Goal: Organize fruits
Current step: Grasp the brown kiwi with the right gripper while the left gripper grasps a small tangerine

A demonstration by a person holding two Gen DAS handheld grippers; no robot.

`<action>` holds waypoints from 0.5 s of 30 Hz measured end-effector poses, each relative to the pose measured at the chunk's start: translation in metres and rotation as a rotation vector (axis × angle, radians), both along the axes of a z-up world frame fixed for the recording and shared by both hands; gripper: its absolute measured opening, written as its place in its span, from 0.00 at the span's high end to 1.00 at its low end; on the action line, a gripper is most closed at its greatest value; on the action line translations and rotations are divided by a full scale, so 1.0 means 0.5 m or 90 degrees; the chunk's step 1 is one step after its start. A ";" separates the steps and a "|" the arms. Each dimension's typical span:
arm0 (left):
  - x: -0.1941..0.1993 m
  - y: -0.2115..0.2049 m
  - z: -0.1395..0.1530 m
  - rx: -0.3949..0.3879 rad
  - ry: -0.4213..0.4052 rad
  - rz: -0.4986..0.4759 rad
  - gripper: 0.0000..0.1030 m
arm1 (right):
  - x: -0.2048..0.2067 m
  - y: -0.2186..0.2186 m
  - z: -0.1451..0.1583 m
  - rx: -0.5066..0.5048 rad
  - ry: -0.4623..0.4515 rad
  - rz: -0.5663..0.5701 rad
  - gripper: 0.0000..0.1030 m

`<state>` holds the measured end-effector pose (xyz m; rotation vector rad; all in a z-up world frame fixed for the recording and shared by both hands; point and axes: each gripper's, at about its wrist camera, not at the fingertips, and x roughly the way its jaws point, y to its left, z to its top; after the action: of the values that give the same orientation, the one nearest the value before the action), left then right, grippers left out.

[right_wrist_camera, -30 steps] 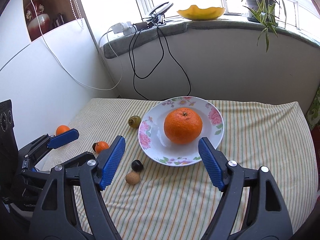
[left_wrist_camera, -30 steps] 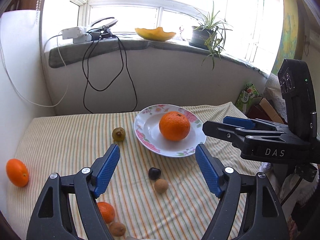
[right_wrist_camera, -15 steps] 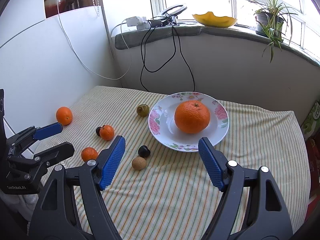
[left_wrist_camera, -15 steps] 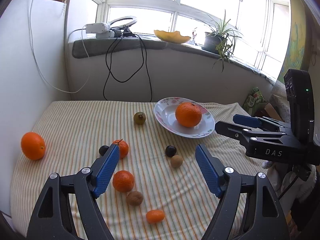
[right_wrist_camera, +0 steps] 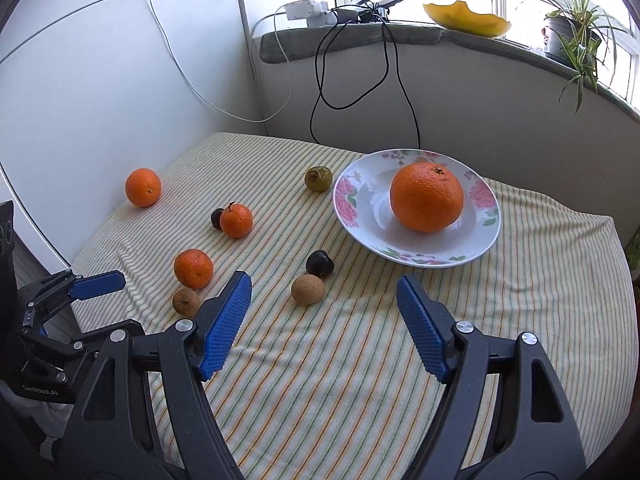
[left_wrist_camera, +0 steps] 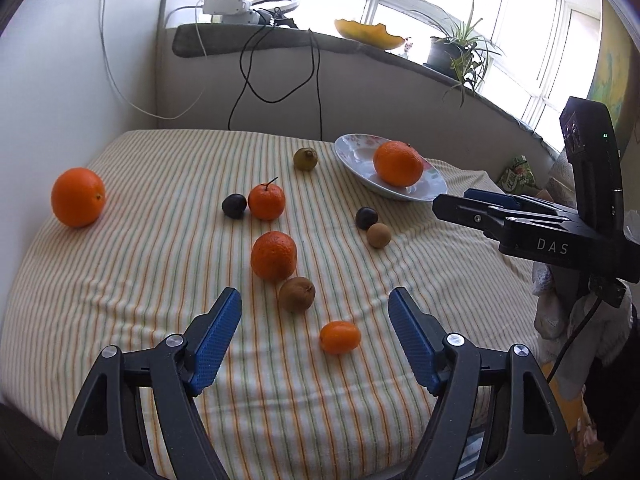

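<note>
The left gripper (left_wrist_camera: pixel 315 330) stands wide open and holds nothing; its blue pads (left_wrist_camera: pixel 218 334) hang above the striped cloth (left_wrist_camera: pixel 160 280). The right gripper (right_wrist_camera: pixel 324 322) is likewise wide open and empty, its tips short of the floral plate (right_wrist_camera: pixel 486 236).

Taking the plate as landmark: one large orange (right_wrist_camera: pixel 427 197) sits inside it. Just beyond its left rim lies a greenish fruit (right_wrist_camera: pixel 318 178). In front of it, a dark fruit (right_wrist_camera: pixel 319 263) touches a tan round fruit (right_wrist_camera: pixel 307 289). Further left of the plate are a stemmed mandarin (left_wrist_camera: pixel 266 201) against a second dark fruit (left_wrist_camera: pixel 234 205), a larger mandarin (left_wrist_camera: pixel 274 255) beside a brown fruit (left_wrist_camera: pixel 296 294), a small oval orange fruit (left_wrist_camera: pixel 339 336), and, farthest off, a loose orange (left_wrist_camera: pixel 78 197).

Judgement: the step in hand is selection of the next fruit. The small oval fruit lies nearest the left jaws. Good practice would be to descend squarely over it, close gently across its short axis, and avoid nudging the brown fruit. The cloth is rumpled; round fruit may roll.
</note>
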<state>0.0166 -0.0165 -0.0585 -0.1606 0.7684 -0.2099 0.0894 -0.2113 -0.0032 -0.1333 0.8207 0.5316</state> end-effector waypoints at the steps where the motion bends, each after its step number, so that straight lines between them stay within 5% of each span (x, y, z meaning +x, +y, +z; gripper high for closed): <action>1: 0.000 -0.003 -0.006 -0.002 0.005 -0.003 0.30 | 0.000 0.004 -0.006 -0.002 0.004 0.006 0.31; 7: 0.006 -0.025 -0.038 -0.018 0.036 -0.026 0.43 | 0.003 0.013 -0.043 -0.012 0.038 0.019 0.47; 15: 0.011 -0.035 -0.067 -0.021 0.062 -0.038 0.49 | 0.022 0.024 -0.077 -0.027 0.065 0.025 0.55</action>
<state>0.0221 -0.0339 -0.0919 -0.1798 0.8671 -0.2728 0.1006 -0.1993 -0.0417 -0.1625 0.9303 0.5616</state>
